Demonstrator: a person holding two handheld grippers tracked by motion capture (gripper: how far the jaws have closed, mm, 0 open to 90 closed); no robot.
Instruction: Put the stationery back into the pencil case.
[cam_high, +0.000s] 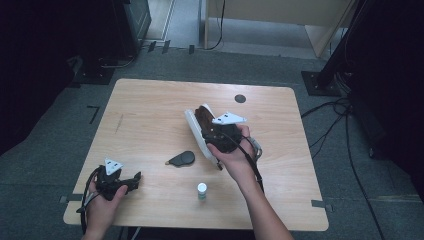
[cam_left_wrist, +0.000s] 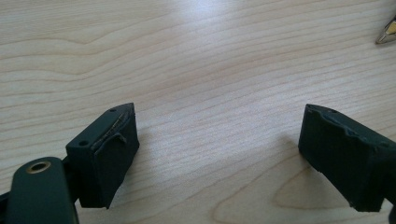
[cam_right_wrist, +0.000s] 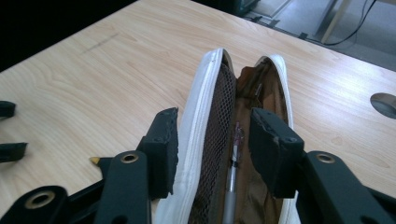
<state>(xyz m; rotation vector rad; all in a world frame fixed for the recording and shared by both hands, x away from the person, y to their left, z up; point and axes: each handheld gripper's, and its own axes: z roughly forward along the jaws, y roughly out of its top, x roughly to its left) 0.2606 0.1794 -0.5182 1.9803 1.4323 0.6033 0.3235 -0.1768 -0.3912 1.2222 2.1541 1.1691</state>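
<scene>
White outside on the pencil case (cam_right_wrist: 201, 116), zip edge white too; brown lining within, dark brown mesh pocket along 1 wall. Silver-grey pen (cam_right_wrist: 230, 186) inside, with a touch of pink-red near its top. Pale wood grain across the table (cam_high: 150, 100), wavy tan streaks, 1 dark round spot (cam_high: 240, 98). Black for the small flat gadget (cam_high: 182, 159), brass-coloured at its tip. White cap, greenish body on the little bottle (cam_high: 201, 190). Black jaws, 2 per gripper, brass-toned rivets.

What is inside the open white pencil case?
Inside the white pencil case a pen lies on brown lining beside a dark mesh pocket. The right gripper hides the case's lower part.
</scene>
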